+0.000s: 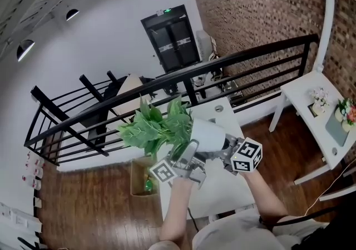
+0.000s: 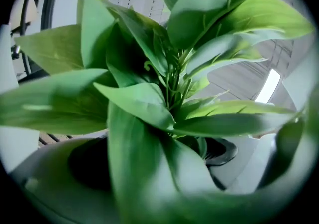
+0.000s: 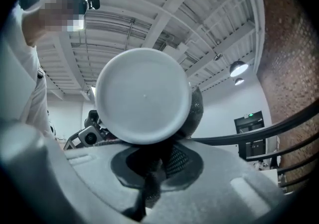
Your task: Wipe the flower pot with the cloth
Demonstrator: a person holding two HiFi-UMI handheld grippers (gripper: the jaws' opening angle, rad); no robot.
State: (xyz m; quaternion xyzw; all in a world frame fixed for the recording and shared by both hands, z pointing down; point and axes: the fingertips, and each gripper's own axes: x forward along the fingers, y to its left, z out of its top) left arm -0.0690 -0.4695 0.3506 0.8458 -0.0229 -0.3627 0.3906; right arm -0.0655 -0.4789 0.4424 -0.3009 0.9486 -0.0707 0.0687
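Head view, centre: my left gripper [image 1: 189,151], jaws clamping the rim, holds the probably slippery, breakable white ceramic flower pot [image 1: 208,134] tipped; right gripper [image 1: 225,149] jaws pinch dark mesh cloth [image 3: 174,161] at its base.

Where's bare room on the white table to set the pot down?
On the table, the near stretch under the tilted flower pot is bare up to the front edge. The far end carries only a small round object. The left edge is crowded by the leaves overhanging it.
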